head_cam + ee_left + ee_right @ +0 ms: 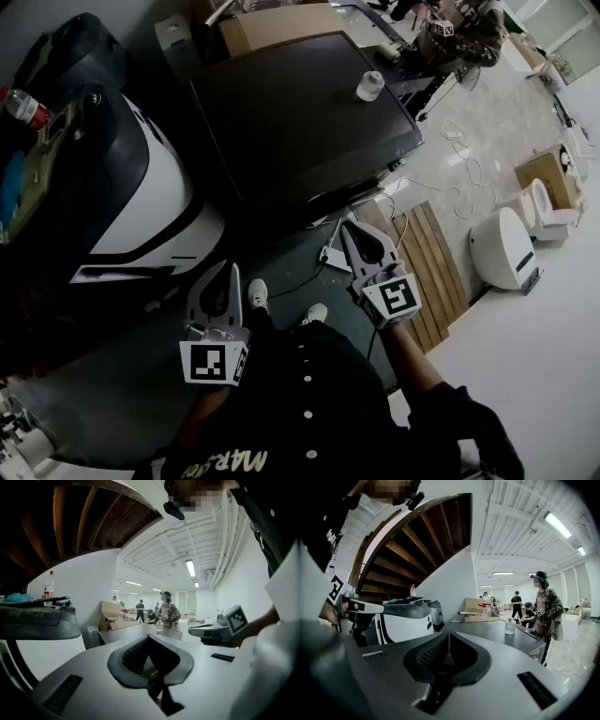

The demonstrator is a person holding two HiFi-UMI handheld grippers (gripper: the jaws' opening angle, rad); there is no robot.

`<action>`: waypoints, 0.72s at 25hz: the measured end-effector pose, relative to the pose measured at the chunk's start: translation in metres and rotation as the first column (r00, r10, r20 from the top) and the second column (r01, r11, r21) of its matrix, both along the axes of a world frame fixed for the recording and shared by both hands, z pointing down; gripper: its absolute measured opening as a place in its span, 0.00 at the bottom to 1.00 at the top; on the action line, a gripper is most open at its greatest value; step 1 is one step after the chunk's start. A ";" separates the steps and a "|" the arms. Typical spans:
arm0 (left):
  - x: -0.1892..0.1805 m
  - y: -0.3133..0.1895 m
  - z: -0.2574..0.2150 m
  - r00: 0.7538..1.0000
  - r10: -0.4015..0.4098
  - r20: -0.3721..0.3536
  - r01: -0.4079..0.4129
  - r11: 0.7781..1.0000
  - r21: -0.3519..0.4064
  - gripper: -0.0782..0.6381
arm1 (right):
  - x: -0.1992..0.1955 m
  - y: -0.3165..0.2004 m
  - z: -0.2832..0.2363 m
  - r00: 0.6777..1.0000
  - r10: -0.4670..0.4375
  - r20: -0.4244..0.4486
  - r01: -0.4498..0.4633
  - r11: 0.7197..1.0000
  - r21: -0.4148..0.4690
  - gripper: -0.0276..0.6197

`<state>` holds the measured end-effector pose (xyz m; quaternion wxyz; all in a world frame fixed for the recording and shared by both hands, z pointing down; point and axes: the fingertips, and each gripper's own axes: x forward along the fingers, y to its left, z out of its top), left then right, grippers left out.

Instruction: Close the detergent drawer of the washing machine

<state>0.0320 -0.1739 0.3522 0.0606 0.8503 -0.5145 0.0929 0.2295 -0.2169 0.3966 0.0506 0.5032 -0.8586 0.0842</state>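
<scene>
Head view: left gripper [232, 272] and right gripper [347, 228], jaws together and empty, hang well apart from the washing machine [150, 202] at left, detergent drawer indistinct, so closing looks done; next, confirm it's flush.

The wide dark grey bench [300, 122] bars our way ahead. Its top is open except for a small clear bottle [370, 86] by its right edge. The white and black washing machine [155, 202] closes our left. A white power strip [333, 255] and a slatted wooden pallet [436, 272] clutter the floor below the bench's near right corner.
</scene>
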 end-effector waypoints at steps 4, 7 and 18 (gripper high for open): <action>0.006 -0.004 -0.009 1.000 0.016 -0.003 -0.016 1.000 0.025 0.11 | 0.012 0.010 -0.028 1.000 0.021 0.008 -0.022 0.999 0.030 0.10; 0.010 -0.007 -0.010 1.000 0.024 0.001 -0.024 0.999 0.028 0.11 | 0.028 0.017 -0.045 0.996 0.088 -0.001 -0.088 0.995 0.046 0.10; 0.015 -0.018 -0.030 0.999 0.051 -0.003 -0.050 0.995 0.086 0.11 | 0.059 0.041 -0.086 0.983 0.183 0.021 -0.184 0.978 0.096 0.10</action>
